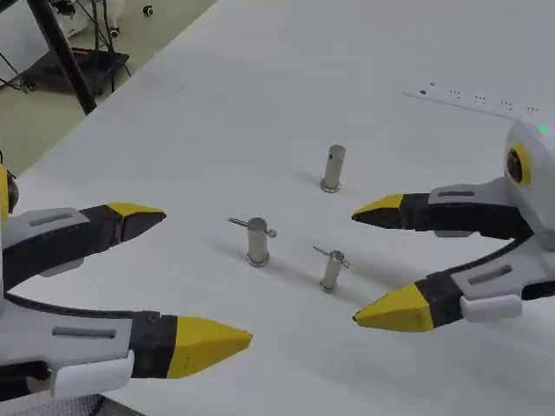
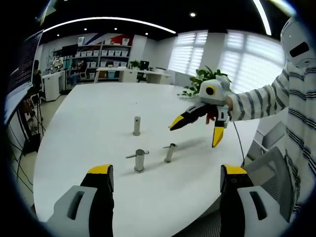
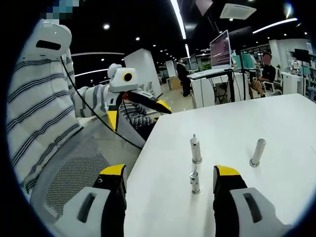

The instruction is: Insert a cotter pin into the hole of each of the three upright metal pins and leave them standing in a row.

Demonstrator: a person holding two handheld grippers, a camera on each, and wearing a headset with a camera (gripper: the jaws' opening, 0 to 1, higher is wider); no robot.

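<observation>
I judge the job two-thirds done. On the white bench (image 1: 260, 104) the near-left pin (image 1: 257, 241) carries a cotter pin (image 1: 251, 226) crosswise through its top, and the near-right pin (image 1: 331, 270) carries a second cotter pin (image 1: 332, 254), while the far pin (image 1: 334, 168) stands upright with its hole bare. All three are plain silvery cylinders on flared bases, apart from one another, and they look more like a triangle than a row. My left hand-held gripper (image 1: 204, 276) and right hand-held gripper (image 1: 355, 267) hover either side of them, jaws spread wide and holding nothing. Next I need a third cotter pin, which I cannot spot, then a steady push through the far pin without tipping it.
</observation>
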